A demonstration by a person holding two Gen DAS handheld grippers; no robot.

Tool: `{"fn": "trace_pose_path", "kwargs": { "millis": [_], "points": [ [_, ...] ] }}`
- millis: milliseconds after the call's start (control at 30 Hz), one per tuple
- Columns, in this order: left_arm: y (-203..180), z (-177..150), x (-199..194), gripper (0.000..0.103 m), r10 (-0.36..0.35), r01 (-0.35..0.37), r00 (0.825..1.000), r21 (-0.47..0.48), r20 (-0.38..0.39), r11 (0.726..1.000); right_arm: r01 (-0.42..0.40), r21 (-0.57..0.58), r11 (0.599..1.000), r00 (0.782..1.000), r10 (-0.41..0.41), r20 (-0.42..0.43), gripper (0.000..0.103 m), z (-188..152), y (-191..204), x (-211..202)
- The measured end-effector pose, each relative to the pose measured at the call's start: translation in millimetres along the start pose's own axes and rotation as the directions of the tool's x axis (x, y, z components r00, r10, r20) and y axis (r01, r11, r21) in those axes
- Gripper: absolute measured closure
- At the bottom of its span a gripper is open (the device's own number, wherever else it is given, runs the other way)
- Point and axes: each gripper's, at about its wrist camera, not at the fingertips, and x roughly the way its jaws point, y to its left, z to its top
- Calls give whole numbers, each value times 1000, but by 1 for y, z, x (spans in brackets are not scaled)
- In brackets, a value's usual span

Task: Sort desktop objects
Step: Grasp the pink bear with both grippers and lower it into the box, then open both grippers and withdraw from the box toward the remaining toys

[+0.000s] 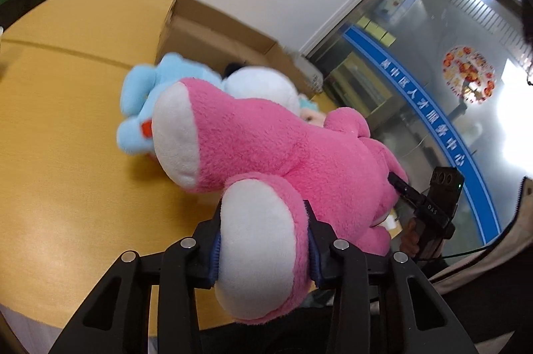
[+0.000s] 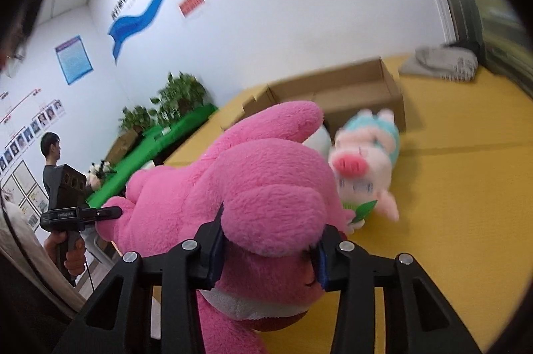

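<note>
Two handheld grippers carry one large pink plush bear [image 1: 283, 147] between them above the yellow table [image 1: 66, 154]. Left gripper [image 1: 263, 249]: jaws pinch a white-soled foot, the pile bulging around the blue pads. Right gripper [image 2: 269, 250]: jaws pinch the head end, near the white muzzle. Judged from the deep dents at both grips, the bear is soft, light and yielding; a hold on a limb root or on the head should bear it better than loose fur, which may slide or stretch. Beyond it lie a light-blue plush toy [image 1: 143, 100], a white plush toy [image 1: 263, 84] and a plush pig [image 2: 363, 167], all just before an open cardboard box [image 2: 359, 87]. Whether the bear travels toward the box or away from it cannot be told.
</note>
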Motion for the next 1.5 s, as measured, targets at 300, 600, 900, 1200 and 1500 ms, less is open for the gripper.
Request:
{"fn": "trace_pose_path", "kwargs": {
  "millis": [300,600,900,1200,1500],
  "points": [
    [-22,204,50,61,-30,7,993,200,112,980,8,-194,981,983,28,181,62,168,-14,41],
    [34,410,192,61,27,-41,997,208,70,977,55,-140,989,998,-50,43,62,317,-135,209],
    [166,423,409,60,259,-253,941,55,-219,966,203,-78,976,935,-217,-280,62,273,-262,397],
    [193,426,428,30,340,-341,909,42,-242,939,298,-30,954,915,-294,-275,37,272,-298,416],
    [103,388,321,12,496,-471,868,303,-8,829,458,-239,856,855,-498,-146,27,245,-188,321]
  ]
}}
